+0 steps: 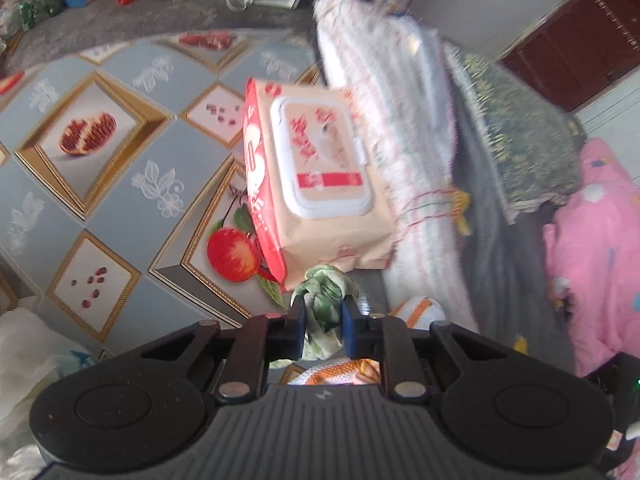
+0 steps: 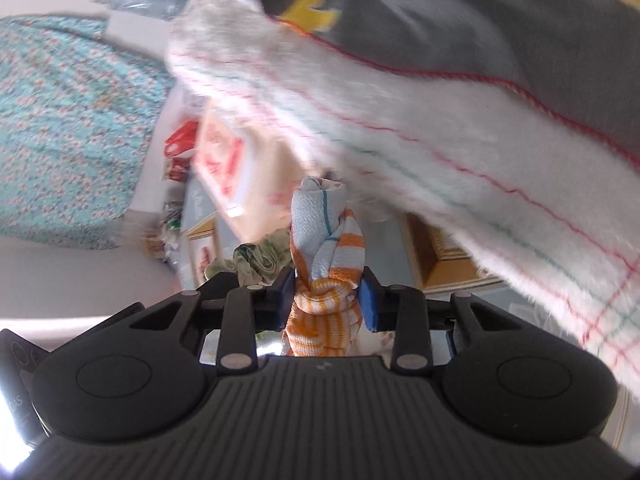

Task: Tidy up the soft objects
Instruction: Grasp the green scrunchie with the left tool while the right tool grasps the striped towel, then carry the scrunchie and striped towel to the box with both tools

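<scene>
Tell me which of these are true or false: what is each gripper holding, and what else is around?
1. The left gripper pinches a green cloth. True.
2. The right gripper is empty. False: it is shut on an orange and white cloth.
3. The wipes pack has a white lid. True.
4. The wipes pack is blue. False: it is peach and red.
5. The table cover shows fruit pictures. True.

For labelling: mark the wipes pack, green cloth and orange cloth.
wipes pack [image 1: 320,160], left wrist view, on its white lid.
green cloth [image 1: 324,300], left wrist view, bunched middle.
orange cloth [image 2: 326,264], right wrist view, twisted middle.
</scene>
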Action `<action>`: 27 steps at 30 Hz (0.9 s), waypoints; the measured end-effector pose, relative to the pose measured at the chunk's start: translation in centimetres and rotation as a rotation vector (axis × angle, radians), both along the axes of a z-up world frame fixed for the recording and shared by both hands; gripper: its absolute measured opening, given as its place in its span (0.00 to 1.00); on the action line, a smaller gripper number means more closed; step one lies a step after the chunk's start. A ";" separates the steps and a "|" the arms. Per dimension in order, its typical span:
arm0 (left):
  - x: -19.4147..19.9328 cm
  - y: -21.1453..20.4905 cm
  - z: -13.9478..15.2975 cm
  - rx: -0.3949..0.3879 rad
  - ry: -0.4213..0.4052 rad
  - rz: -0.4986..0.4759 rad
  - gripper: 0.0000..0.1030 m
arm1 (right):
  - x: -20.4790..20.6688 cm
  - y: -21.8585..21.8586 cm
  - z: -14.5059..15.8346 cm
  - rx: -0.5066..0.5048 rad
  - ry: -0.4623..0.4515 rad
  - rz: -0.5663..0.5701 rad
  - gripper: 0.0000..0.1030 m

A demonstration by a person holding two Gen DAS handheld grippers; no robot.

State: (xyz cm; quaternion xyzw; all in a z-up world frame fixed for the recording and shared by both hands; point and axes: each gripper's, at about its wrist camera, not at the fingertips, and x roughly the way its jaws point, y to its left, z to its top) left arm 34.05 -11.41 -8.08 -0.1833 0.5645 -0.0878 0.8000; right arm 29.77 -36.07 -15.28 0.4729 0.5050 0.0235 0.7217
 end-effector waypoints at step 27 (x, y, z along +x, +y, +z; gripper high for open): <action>-27.3 29.0 15.9 0.037 -0.138 0.408 0.18 | -15.8 30.9 16.1 0.070 -0.124 0.664 0.31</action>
